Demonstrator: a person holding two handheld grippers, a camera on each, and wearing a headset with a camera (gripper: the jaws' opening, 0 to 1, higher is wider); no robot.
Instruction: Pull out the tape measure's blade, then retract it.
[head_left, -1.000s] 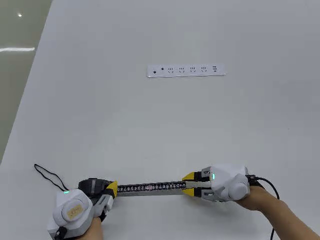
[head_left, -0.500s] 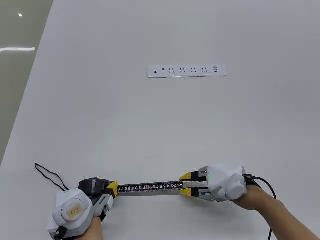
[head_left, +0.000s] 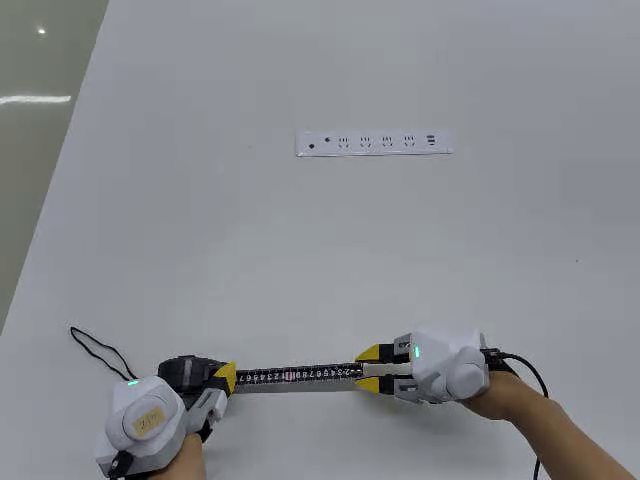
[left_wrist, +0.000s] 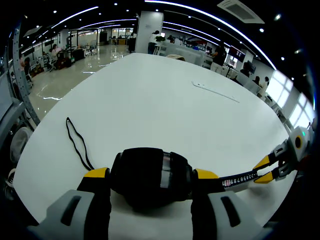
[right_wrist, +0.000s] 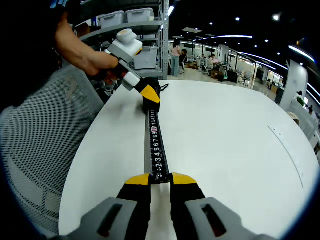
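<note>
1. Holding the tape measure case (left_wrist: 150, 176) is the left gripper (head_left: 222, 380), its jaws clamped on either side of the black body. The case sits on the worktop (head_left: 350, 240) at the near left, with its black lanyard (head_left: 95, 350) trailing away to the left.
2. The right gripper (right_wrist: 160, 179) has its jaws drawn together on the free end of the blade (head_left: 298, 376), numbered face up.
3. Relation that governs the next move: the blade's long axis runs left to right along the near edge of the worktop, straight from the case mouth to the right gripper. In the right gripper view it leads directly ahead to the case, so I read the two grippers as facing each other along one line.
4. The right gripper is the one on the blade and the one I would move. The left serves as anchor.
5. Judgement: a short length is drawn out. Whether extending further or feeding back, travel should stay on that axis, away from the case or toward it. Drift sideways would likely kink the blade.
6. The power strip (head_left: 373, 142) lies well apart, toward the far side, clear of the line.
</note>
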